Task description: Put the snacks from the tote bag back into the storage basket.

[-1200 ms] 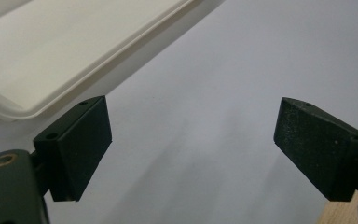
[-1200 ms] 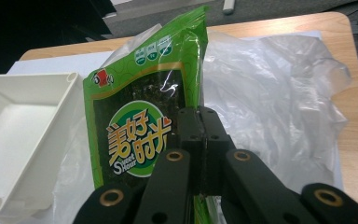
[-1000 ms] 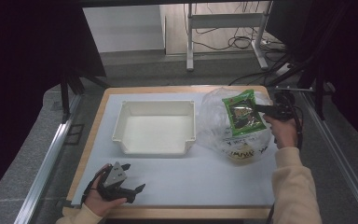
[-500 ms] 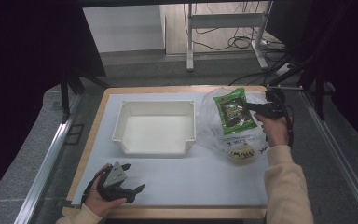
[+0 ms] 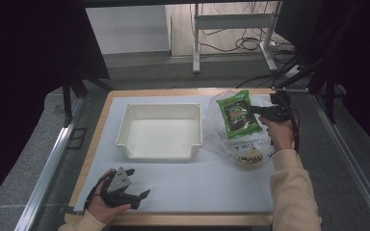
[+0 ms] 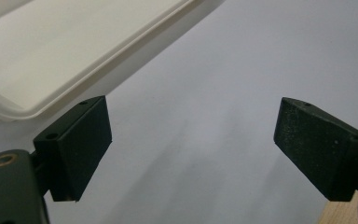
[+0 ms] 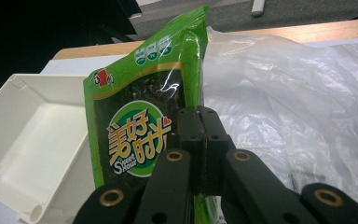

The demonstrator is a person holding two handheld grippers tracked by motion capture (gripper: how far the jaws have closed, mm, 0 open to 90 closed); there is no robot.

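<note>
Right tongs (image 5: pixel 259 111) have lifted green packet (image 5: pixel 238 114) clear of plastic bag (image 5: pixel 231 144).

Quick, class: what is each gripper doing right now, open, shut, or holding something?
Left gripper: open, holding nothing, above the white mat near the white tray.
Right gripper: shut on the green snack packet, beside the clear plastic bag.

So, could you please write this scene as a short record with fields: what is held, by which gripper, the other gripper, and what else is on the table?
held item: green snack packet
held by: right gripper, jaws shut on the packet's edge
packet position: lifted above the clear plastic bag
left gripper: jaws open, holding nothing, over the white mat
container: white tray, nothing in it
still in the bag: a pale yellowish item
</note>
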